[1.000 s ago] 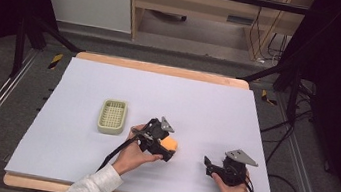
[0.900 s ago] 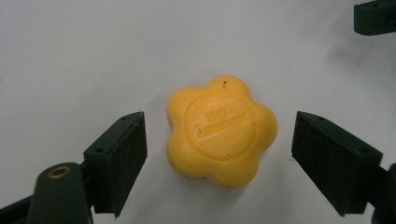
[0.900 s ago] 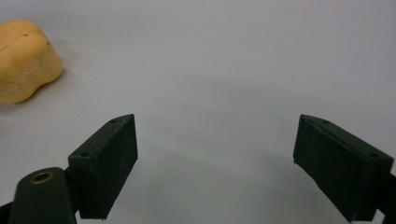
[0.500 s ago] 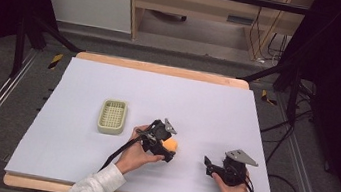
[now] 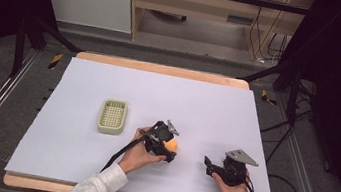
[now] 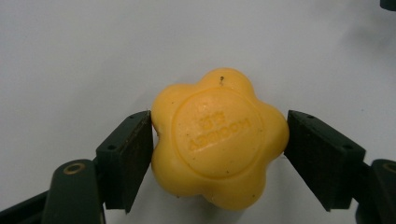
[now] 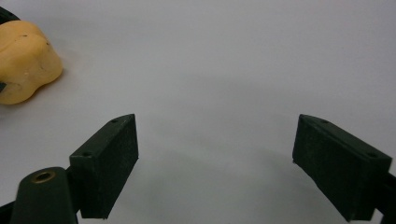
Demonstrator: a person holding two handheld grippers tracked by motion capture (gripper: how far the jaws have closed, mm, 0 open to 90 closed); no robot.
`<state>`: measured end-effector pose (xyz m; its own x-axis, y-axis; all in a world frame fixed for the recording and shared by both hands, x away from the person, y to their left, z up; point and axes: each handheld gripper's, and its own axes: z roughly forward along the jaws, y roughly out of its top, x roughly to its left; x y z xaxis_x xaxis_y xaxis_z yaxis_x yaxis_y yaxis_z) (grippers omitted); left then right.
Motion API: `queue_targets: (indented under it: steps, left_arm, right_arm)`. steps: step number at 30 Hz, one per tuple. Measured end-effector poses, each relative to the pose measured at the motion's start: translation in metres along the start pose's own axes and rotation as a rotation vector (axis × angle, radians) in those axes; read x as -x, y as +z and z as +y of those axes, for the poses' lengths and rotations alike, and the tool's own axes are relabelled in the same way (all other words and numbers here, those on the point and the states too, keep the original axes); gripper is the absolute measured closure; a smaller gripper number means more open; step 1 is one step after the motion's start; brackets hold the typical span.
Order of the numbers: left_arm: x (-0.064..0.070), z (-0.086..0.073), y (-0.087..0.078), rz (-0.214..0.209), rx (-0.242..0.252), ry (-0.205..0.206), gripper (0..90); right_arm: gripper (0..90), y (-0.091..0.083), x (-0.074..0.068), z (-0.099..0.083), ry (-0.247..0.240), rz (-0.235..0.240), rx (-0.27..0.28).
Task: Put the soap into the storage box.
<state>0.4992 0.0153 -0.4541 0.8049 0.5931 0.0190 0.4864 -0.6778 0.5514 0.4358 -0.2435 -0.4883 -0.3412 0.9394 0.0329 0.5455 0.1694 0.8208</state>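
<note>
Flower-shaped yellow soap (image 6: 218, 140) lay on the table (image 5: 74, 158), between the left gripper (image 6: 218, 154) jaws, one touching it, the other just clear. Right gripper (image 7: 215, 163) rested nearby, jaws wide apart.

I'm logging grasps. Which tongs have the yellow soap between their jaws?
The left tongs: the yellow flower-shaped soap sits between their jaws. The right tongs stand open over bare table.

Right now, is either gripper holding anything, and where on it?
The left gripper brackets the yellow flower-shaped soap at its sides; a firm hold cannot be told. The right gripper is open and holds nothing.
</note>
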Motion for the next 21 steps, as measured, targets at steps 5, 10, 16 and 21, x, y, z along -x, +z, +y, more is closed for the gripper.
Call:
queue_targets:
  steps: [5, 10, 16, 21]
  left_arm:
    - [-0.001, 0.001, 0.003, -0.004, -0.009, -0.011, 24.6]
    - [-0.001, 0.002, 0.007, -0.003, -0.018, -0.006, 24.5]
    - [-0.002, 0.003, 0.011, -0.003, -0.033, -0.007, 24.8]
    - [-0.002, 0.003, 0.013, -0.005, -0.040, -0.012, 25.0]
  right_arm:
    - [14.7, 0.000, 0.000, 0.000, 0.003, 0.002, -0.002]
    - [14.7, 0.000, 0.000, 0.000, 0.002, 0.003, -0.002]
    - [15.0, 0.000, -0.001, 0.001, 0.007, 0.011, -0.011]
    - [15.1, 0.000, -0.001, 0.001, 0.006, 0.012, -0.011]
